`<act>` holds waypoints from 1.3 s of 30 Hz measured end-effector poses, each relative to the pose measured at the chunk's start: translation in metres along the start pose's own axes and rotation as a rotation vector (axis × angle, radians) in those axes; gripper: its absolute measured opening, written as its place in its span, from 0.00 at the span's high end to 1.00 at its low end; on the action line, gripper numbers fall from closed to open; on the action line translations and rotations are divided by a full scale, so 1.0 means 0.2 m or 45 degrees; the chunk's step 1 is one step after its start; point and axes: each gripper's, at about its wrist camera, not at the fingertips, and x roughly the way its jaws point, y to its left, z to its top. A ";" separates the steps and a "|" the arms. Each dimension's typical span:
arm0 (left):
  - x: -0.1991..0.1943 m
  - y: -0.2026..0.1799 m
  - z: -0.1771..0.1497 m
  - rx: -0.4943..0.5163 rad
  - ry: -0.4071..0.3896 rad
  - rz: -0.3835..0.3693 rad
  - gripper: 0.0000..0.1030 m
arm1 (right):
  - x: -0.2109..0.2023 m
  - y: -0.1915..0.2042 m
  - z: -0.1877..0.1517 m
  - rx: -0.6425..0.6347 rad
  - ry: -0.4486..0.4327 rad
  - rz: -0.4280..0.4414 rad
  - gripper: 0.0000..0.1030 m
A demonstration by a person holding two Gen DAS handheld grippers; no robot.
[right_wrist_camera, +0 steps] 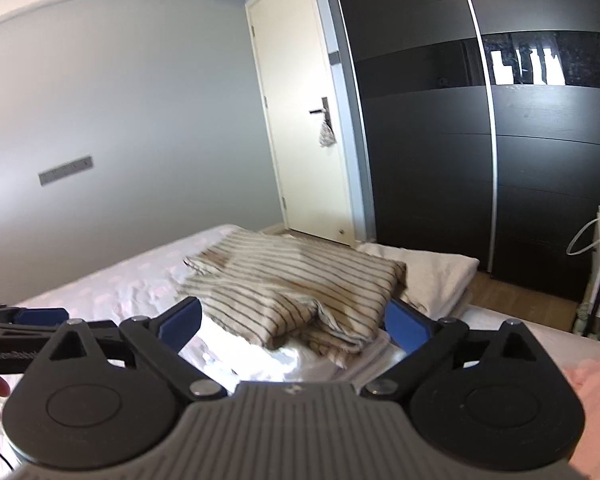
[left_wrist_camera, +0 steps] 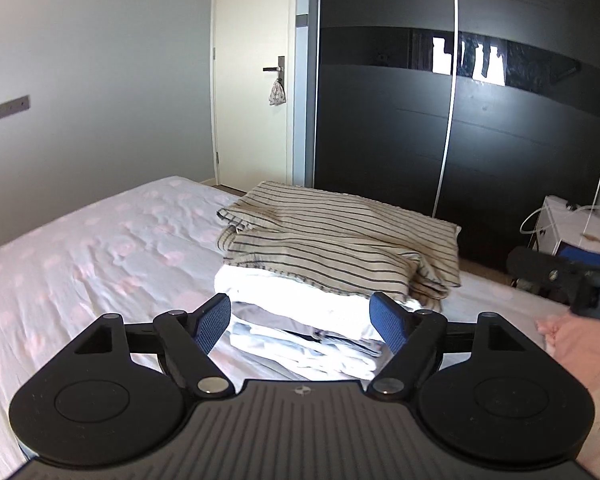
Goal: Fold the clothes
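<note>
A folded beige garment with dark stripes [left_wrist_camera: 332,248] lies on top of a stack of folded white and pale clothes [left_wrist_camera: 300,316] on the bed. It also shows in the right wrist view [right_wrist_camera: 300,284], with the white stack [right_wrist_camera: 340,360] under it. My left gripper [left_wrist_camera: 302,320] is open and empty, just in front of the stack. My right gripper [right_wrist_camera: 296,326] is open and empty, its blue pads to either side of the striped garment's near edge. The right gripper's body shows at the left view's right edge [left_wrist_camera: 572,280].
The bed [left_wrist_camera: 80,264] has a white sheet with pink spots. A pink cloth [left_wrist_camera: 576,344] lies at the right. A dark sliding wardrobe [left_wrist_camera: 480,128] and a white door [left_wrist_camera: 256,80] stand behind. A white box [left_wrist_camera: 576,228] sits at the far right.
</note>
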 end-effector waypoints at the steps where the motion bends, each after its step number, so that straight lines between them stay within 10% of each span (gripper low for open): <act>1: -0.01 -0.01 -0.02 -0.013 -0.003 -0.006 0.27 | -0.02 0.00 -0.01 -0.003 0.001 -0.014 0.03; 39: -0.30 -0.32 -0.21 -0.092 -0.113 0.200 0.26 | -0.32 -0.02 -0.17 -0.026 -0.041 0.075 0.01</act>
